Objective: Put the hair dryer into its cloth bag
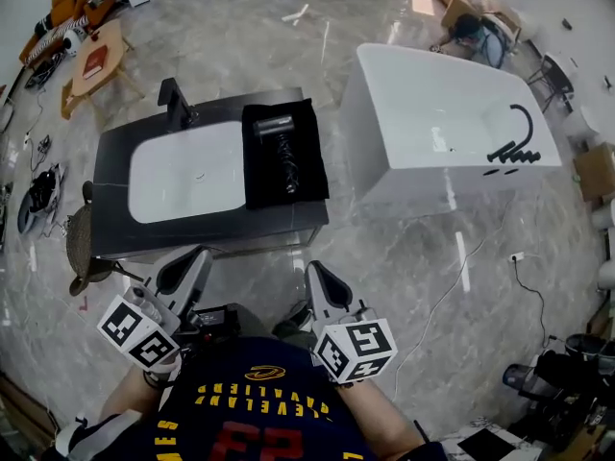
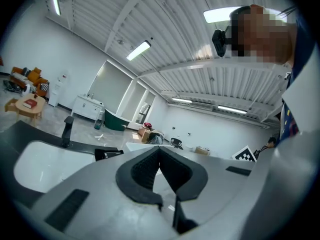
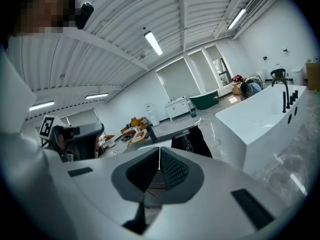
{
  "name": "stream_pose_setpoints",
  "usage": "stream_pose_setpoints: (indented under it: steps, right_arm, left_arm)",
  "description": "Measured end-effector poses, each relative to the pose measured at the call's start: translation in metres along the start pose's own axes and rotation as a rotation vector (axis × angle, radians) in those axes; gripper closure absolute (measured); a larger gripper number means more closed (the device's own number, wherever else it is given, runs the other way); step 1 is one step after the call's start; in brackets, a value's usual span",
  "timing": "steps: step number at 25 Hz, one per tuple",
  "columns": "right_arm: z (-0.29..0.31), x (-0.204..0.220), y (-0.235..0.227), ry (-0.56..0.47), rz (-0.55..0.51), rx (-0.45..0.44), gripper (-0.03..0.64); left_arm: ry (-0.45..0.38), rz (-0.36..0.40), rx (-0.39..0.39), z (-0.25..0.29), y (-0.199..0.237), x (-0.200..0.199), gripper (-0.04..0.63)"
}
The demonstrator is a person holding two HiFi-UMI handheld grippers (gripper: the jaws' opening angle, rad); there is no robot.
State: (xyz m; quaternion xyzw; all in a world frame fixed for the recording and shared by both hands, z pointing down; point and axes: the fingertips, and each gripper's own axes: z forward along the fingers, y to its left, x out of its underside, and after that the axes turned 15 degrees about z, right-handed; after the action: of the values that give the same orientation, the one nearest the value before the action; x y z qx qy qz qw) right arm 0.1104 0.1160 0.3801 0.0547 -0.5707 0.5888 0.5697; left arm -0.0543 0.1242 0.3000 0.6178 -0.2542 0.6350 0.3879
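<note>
A dark hair dryer [image 1: 277, 142] with a coiled cord lies on a black cloth bag [image 1: 306, 176] spread flat on the right part of a dark vanity counter [image 1: 207, 233]. Both grippers are held close to my body, below the counter's near edge and apart from it. My left gripper [image 1: 192, 257] is shut with nothing in it, its tips meeting [image 2: 160, 149]. My right gripper [image 1: 315, 272] is shut and empty too [image 3: 159, 149]. The right gripper view shows the bag [image 3: 204, 140] and the dryer [image 3: 187, 143] just beyond the jaws.
A white basin [image 1: 187, 171] with a black faucet [image 1: 176, 102] fills the counter's left part. A white bathtub [image 1: 452, 113] stands to the right. A woven object [image 1: 82, 248] sits at the counter's left corner, and a small wooden table [image 1: 96, 60] stands far left.
</note>
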Motion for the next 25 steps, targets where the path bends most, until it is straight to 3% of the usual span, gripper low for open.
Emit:
stream_pose_setpoints:
  steps: [4, 8, 18, 25]
  right_arm:
    - [0.027, -0.010, -0.021, 0.038, -0.002, 0.004, 0.607]
    - [0.064, -0.018, -0.037, 0.074, -0.020, 0.032, 0.607]
    - [0.168, -0.036, -0.061, 0.160, -0.072, 0.174, 0.604]
    - [0.240, -0.027, -0.094, 0.308, -0.137, 0.256, 0.477]
  left_arm:
    - [0.015, -0.003, -0.061, 0.014, 0.023, 0.001, 0.593]
    - [0.025, -0.020, -0.072, 0.034, 0.054, 0.005, 0.592]
    - [0.048, -0.105, 0.100, 0.102, 0.125, 0.018, 0.594]
    - [0.085, -0.125, 0.118, 0.115, 0.175, 0.029, 0.592]
